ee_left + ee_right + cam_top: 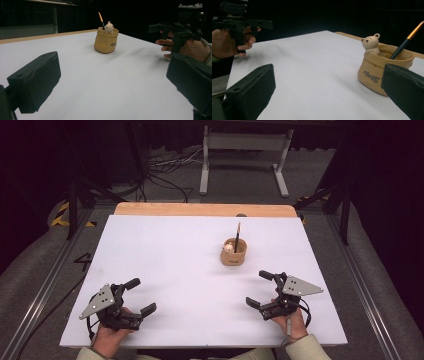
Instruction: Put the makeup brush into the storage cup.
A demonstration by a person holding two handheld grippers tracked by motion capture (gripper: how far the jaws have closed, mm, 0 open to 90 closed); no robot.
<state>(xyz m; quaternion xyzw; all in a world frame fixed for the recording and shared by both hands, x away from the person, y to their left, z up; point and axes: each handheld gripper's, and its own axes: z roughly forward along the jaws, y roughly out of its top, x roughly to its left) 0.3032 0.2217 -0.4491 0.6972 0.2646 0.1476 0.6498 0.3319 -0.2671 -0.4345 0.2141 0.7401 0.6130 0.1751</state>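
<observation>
The white table (pixel 175 270) lies before me, nothing grasped yet. My left gripper (pixel 135 296) and right gripper (pixel 259 289) rest near, jaws wide, empty. The tan holder (pixel 233 253) stands far right, pencil (pixel 237 236) upright inside. Next, I'd guess, reach right.

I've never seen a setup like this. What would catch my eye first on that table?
Probably the tan sack-shaped pot standing alone right of centre on the white table, with a small bear figure at its rim and a dark pencil leaning inside. Then the two black hand-held tools at the near edge: the left gripper and the right gripper, both with jaws spread open and empty.
</observation>
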